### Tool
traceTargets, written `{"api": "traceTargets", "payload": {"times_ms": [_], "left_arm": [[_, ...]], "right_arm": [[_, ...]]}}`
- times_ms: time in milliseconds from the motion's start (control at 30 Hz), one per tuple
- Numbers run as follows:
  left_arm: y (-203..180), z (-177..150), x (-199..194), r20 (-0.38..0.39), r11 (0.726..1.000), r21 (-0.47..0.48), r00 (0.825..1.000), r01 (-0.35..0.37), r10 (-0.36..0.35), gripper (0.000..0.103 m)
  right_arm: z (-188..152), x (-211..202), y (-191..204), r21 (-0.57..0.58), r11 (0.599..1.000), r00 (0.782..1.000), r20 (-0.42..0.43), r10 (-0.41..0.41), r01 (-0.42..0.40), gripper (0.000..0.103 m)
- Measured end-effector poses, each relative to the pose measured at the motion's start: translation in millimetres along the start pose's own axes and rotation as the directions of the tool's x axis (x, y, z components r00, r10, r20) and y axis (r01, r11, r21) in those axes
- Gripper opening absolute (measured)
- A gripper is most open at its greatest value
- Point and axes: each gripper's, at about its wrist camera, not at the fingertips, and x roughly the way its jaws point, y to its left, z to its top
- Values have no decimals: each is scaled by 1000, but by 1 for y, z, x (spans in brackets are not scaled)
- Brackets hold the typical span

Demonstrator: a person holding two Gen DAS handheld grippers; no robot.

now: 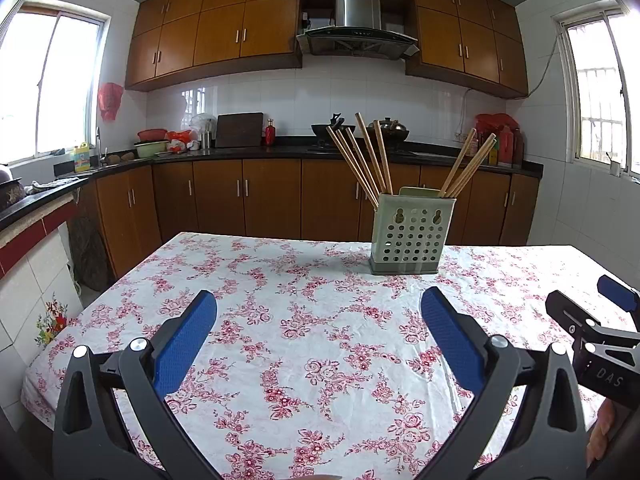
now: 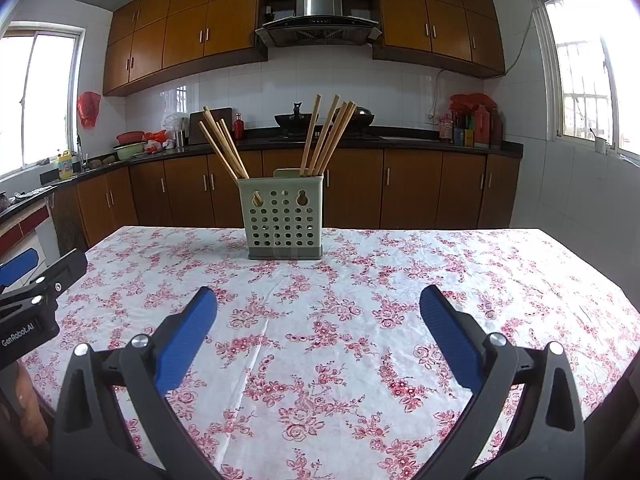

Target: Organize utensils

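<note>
A pale green perforated utensil holder (image 1: pixel 408 236) stands upright at the far middle of the floral tablecloth (image 1: pixel 304 320); it also shows in the right wrist view (image 2: pixel 285 220). Several wooden chopsticks (image 1: pixel 360 160) lean left in one side of it and others (image 1: pixel 468 166) lean right; the right wrist view shows both bunches (image 2: pixel 224 148) (image 2: pixel 326 136). My left gripper (image 1: pixel 318 304) is open and empty, hovering over the near table. My right gripper (image 2: pixel 318 304) is open and empty, beside the left one.
The right gripper's body (image 1: pixel 592 332) shows at the right edge of the left view; the left gripper's body (image 2: pixel 36 300) shows at the left edge of the right view. Kitchen cabinets and counter (image 1: pixel 280 152) lie beyond the table's far edge.
</note>
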Motion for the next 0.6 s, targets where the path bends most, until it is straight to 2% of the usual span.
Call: {"api": "traceTargets", "payload": {"times_ms": [600], "left_arm": [[-1,0,-1,-1,1000,0,1000,1,-1,101]], "right_arm": [[-1,0,0,0,1000,1000,-3,3,-3,99]]}}
